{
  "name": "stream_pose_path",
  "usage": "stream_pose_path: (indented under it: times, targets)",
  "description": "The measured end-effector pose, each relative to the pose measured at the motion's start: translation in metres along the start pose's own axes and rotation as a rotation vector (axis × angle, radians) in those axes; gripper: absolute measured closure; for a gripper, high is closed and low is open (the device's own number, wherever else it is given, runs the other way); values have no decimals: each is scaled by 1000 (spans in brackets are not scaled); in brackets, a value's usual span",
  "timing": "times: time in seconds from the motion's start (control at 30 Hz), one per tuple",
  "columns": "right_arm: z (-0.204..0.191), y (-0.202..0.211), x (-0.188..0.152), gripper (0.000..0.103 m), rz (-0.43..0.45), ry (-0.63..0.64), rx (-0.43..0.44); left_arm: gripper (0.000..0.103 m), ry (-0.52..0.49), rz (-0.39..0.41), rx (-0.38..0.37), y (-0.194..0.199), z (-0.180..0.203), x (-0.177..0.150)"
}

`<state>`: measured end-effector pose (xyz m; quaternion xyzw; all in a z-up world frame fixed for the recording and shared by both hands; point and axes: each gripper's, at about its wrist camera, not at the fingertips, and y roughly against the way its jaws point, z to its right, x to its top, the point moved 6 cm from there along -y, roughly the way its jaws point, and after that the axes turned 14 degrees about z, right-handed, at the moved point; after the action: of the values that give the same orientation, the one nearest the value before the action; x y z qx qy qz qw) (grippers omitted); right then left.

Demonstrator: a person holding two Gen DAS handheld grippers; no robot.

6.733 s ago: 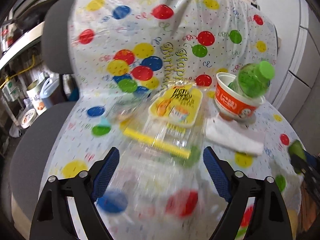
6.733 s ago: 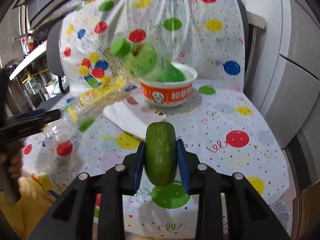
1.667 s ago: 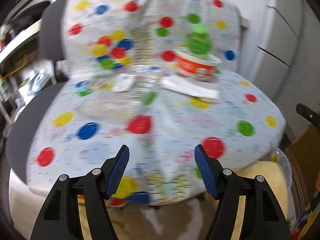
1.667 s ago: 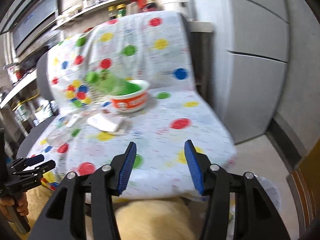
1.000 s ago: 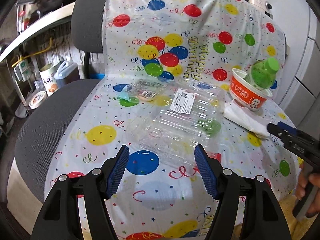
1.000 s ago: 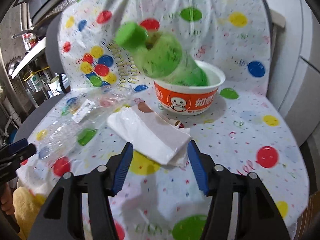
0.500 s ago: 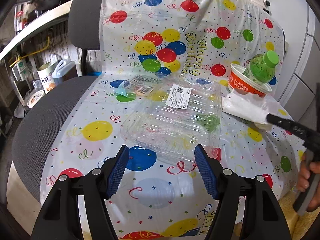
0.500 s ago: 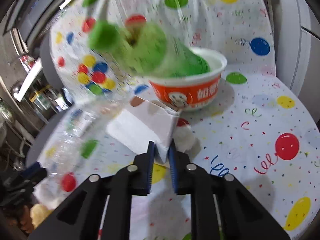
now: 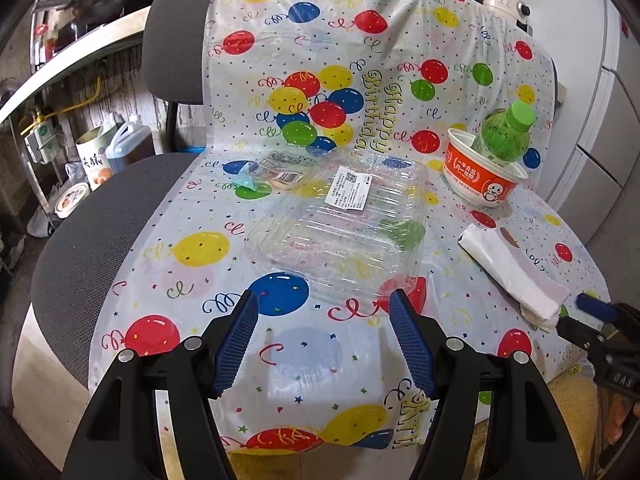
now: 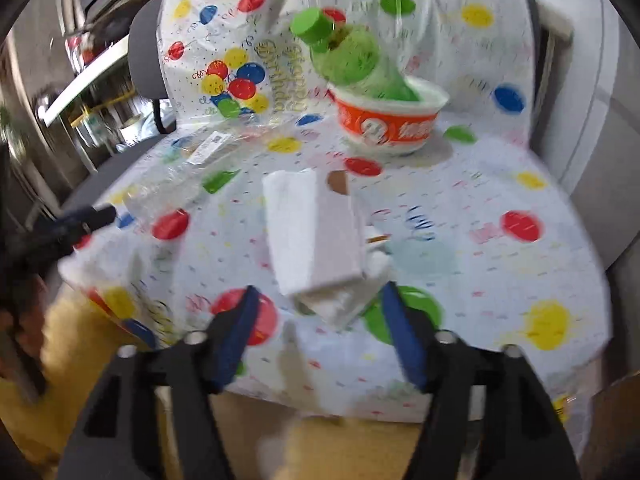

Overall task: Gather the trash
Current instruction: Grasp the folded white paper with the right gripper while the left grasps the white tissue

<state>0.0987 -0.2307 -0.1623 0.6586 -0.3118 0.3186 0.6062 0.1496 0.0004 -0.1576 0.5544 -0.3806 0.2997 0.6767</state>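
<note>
So the white napkin (image 10: 316, 236) has been dragged nearer the seat's front edge since half a second ago, and the right gripper (image 10: 320, 312) jaws have just been opened wide again, with its near corner between them but not pinched. The balloon tablecloth (image 9: 192, 280) is draped over the chair. The clear plastic clamshell (image 9: 344, 232) is seen just ahead of the left gripper (image 9: 322, 340), jaws spread wide and empty. The green bottle (image 9: 502, 136) is tilted in the orange bowl (image 9: 476, 176)

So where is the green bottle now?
The green bottle leans tilted in the orange bowl, at the right of the left wrist view, behind the white napkin.
</note>
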Motion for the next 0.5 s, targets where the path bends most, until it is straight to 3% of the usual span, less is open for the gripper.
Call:
stream_pose_path:
  times: [0.17,0.33,0.5]
  targets:
    - [23,-11,4,29,41,-114,4,35,-9,7,-1,5,4,0]
    - [46,-41,11,38,19,-302,47,35,-9,2,9,6,2,-2]
    - [36,-73,19,39,-22,-243,92,35,-13,-3,5,4,0,-3]
